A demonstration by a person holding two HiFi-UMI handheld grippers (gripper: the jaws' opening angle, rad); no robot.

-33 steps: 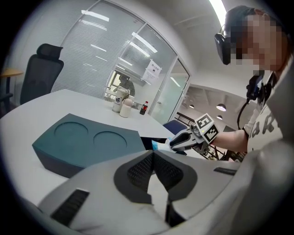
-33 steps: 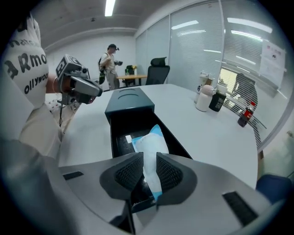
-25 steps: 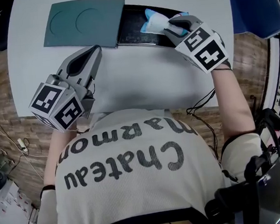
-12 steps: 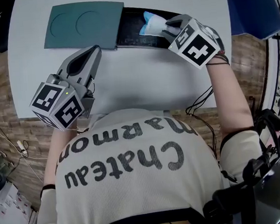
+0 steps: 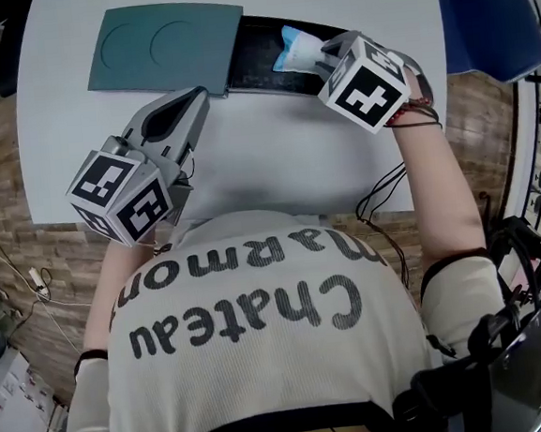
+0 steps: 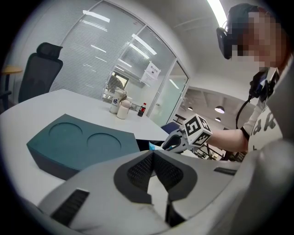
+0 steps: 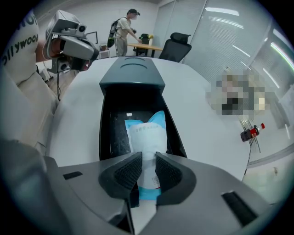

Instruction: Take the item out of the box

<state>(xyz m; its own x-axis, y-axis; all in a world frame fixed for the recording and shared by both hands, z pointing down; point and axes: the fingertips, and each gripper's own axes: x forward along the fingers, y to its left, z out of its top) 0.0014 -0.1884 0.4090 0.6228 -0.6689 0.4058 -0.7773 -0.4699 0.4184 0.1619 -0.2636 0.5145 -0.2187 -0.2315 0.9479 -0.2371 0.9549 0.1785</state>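
Note:
A black open box (image 5: 259,59) lies at the far side of the white table, its teal lid (image 5: 164,48) slid off to the left. A white and light-blue pouch (image 5: 296,52) sticks up out of the box's right end. My right gripper (image 5: 330,53) is shut on the pouch (image 7: 146,140), whose lower end sits pinched between the ribbed pads (image 7: 127,171). My left gripper (image 5: 188,106) hangs over the near table, shut and holding nothing, its pads (image 6: 140,170) meeting at the tips.
The white round table (image 5: 274,153) carries only the box and lid near me. A blue chair (image 5: 488,13) stands at the right. Cups and a small bottle (image 6: 120,108) sit far across the table. A person (image 7: 124,28) stands at a distant desk.
My right gripper has turned and drawn slightly toward me with the pouch held in it. The left gripper has shifted a little to the right.

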